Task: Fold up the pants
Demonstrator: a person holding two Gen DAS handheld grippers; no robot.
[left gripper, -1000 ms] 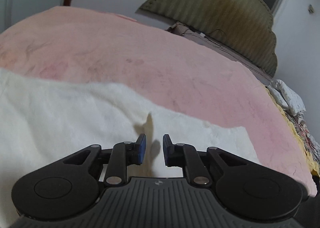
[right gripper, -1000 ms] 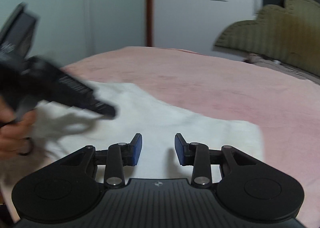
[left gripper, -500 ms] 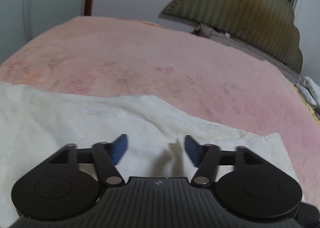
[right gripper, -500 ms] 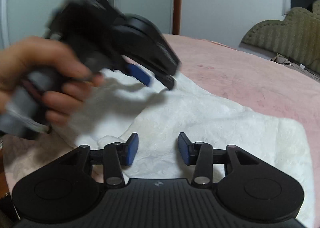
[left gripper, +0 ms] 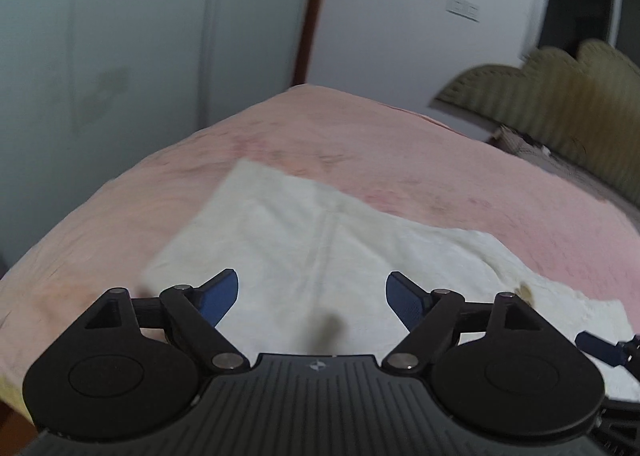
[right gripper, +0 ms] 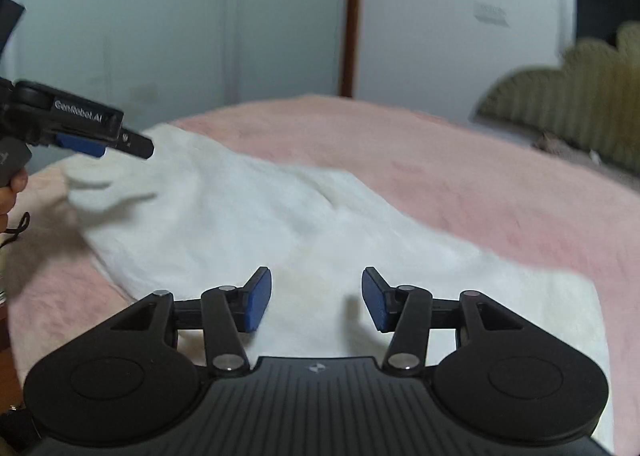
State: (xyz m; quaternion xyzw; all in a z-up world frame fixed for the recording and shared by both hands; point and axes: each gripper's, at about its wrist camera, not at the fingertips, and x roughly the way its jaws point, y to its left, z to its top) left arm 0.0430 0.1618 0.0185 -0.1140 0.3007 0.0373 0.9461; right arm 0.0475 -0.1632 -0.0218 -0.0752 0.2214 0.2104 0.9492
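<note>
White pants (left gripper: 320, 240) lie flat across a pink bedspread (left gripper: 400, 144), a seam running down their middle. My left gripper (left gripper: 312, 296) hangs over their near edge, its jaws wide and still opening, with nothing between the blue pads. In the right wrist view the pants (right gripper: 248, 216) stretch from far left to near right. My right gripper (right gripper: 316, 298) hovers above the cloth, jaws apart and opening, gripping nothing. The left gripper (right gripper: 108, 142) shows at the left of that view, held by a hand over the far end of the pants.
The pink bedspread (right gripper: 480, 184) covers the bed, which drops off at the left (left gripper: 60, 240). An olive padded headboard (left gripper: 560, 96) stands at the right. White wall panels and a brown door frame (left gripper: 316, 8) rise behind. A right gripper fingertip (left gripper: 600, 346) pokes in at lower right.
My left gripper let go of the cloth, opened wide and swung left toward the far end of the pants. The right gripper opened gradually and shifted a little.
</note>
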